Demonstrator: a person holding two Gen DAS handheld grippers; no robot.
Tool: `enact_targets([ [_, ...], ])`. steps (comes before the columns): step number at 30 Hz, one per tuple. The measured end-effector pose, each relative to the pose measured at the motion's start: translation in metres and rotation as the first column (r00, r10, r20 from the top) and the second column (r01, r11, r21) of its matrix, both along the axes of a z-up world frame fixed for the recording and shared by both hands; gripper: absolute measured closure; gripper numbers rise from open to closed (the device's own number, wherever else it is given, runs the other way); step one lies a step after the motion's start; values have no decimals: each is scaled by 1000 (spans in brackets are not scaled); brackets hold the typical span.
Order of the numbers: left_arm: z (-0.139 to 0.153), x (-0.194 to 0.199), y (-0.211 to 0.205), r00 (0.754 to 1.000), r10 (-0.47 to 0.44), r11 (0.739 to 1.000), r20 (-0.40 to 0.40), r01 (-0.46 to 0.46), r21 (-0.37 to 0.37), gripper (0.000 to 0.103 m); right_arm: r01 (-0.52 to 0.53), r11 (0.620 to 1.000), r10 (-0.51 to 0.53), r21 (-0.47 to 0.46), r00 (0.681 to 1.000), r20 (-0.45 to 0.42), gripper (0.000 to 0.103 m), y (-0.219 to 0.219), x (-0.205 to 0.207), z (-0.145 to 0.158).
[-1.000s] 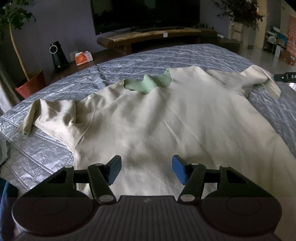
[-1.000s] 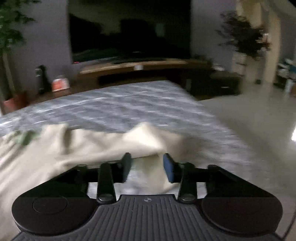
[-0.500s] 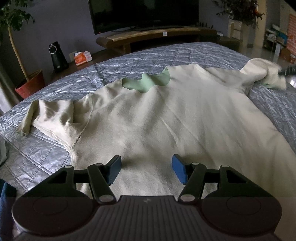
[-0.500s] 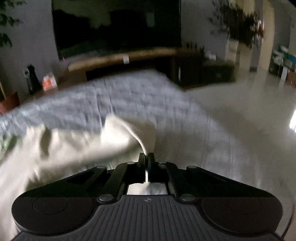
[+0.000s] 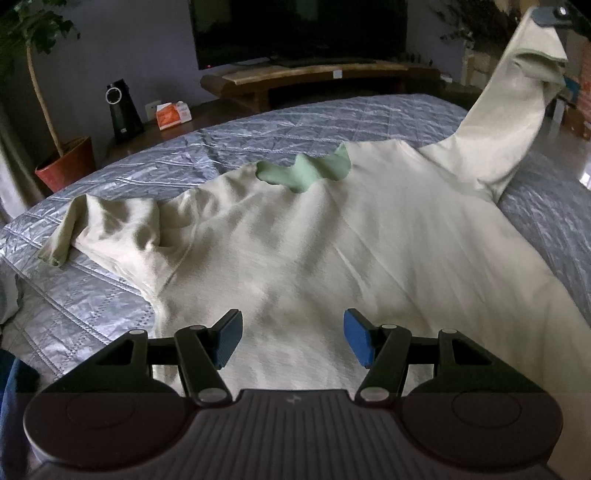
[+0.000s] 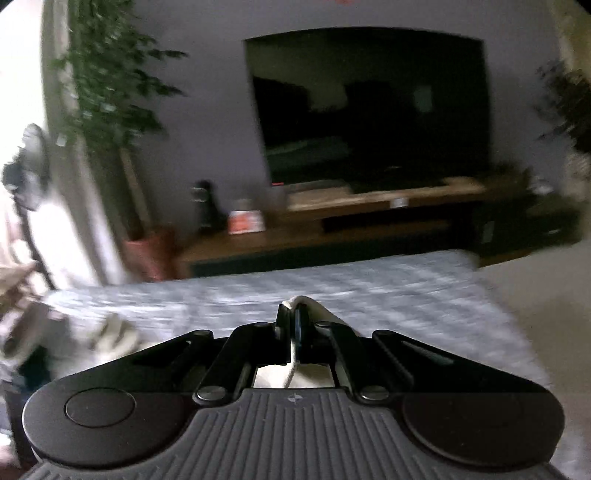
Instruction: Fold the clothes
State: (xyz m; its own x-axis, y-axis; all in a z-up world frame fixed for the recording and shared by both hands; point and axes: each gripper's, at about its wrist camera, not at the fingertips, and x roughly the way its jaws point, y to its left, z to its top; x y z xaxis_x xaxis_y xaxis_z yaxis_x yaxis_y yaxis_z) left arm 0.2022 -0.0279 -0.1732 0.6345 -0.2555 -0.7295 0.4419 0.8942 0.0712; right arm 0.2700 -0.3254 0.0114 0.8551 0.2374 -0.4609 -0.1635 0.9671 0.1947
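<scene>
A cream sweatshirt [image 5: 332, 251] with a green collar lining [image 5: 306, 173] lies spread on the grey quilted bed [image 5: 155, 177]. Its left sleeve [image 5: 110, 229] is bunched on the bed. Its right sleeve [image 5: 517, 110] is lifted high at the upper right, held at the cuff by my right gripper [image 5: 550, 14]. In the right wrist view my right gripper [image 6: 293, 317] is shut on the cream cuff [image 6: 306, 306]. My left gripper [image 5: 291, 338] is open and empty, low over the shirt's lower body.
A TV [image 5: 295, 29] on a wooden stand [image 5: 317, 77] is beyond the bed. A potted plant [image 5: 66, 166], a black speaker [image 5: 122, 107] and a tissue box [image 5: 173, 114] stand at the far left. Bare floor [image 6: 546, 295] lies right of the bed.
My right gripper closed on the right sleeve's cuff and lifted it high off the bed. My left gripper stayed open, roughly in place.
</scene>
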Motion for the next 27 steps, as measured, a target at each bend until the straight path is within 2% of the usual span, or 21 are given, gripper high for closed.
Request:
enact_targets([
  [2,1,3,4,1000,18,1000,-1,-18,-6,46,-92,995,94,38,995,-43,100,27,7,-4],
  [5,3,5,11,999,42,999,-3,-42,-20,46,-204,974,215,95,969,-123,99,70,8,-26],
  [7,4,6,16,999,54,998,-4,-54,-28,46,-300,946,322,126,917,-234,93,99,8,-57],
  [9,5,6,19,998,63,998,-3,-63,-31,46,-353,921,390,167,845,-367,87,121,7,-93],
  [12,5,6,24,998,67,997,-3,-67,-33,46,-373,903,429,213,801,-417,83,132,-6,-118],
  [13,6,6,25,998,68,997,-3,-68,-34,46,-367,904,428,221,808,-406,77,129,-10,-117],
  [14,6,6,26,998,69,997,-3,-69,-35,46,-349,915,402,202,826,-395,63,123,-13,-115],
  [15,6,7,26,997,72,997,-3,-72,-35,46,-331,927,374,176,844,-385,54,119,-16,-114],
  [16,6,7,26,997,73,997,-3,-73,-34,45,-320,943,329,89,864,-382,41,120,-18,-112],
  [17,6,7,26,997,75,997,-3,-75,-34,45,-327,945,292,-30,877,-381,41,125,-23,-112],
  [18,7,7,27,997,75,997,-2,-75,-35,45,-354,930,294,-97,876,-383,41,131,-26,-115],
  [20,7,7,27,997,71,997,1,-71,-34,45,-423,892,340,-159,860,-381,42,146,-36,-121],
  [23,6,7,28,998,70,997,1,-70,-29,45,-499,802,385,-329,852,-355,41,176,-54,-132],
  [24,6,7,29,998,71,997,-1,-71,-29,45,-513,779,396,-361,849,-351,41,184,-56,-135],
  [27,4,7,28,998,57,998,-10,-57,-24,45,-497,806,390,-322,855,-343,41,188,-50,-148],
])
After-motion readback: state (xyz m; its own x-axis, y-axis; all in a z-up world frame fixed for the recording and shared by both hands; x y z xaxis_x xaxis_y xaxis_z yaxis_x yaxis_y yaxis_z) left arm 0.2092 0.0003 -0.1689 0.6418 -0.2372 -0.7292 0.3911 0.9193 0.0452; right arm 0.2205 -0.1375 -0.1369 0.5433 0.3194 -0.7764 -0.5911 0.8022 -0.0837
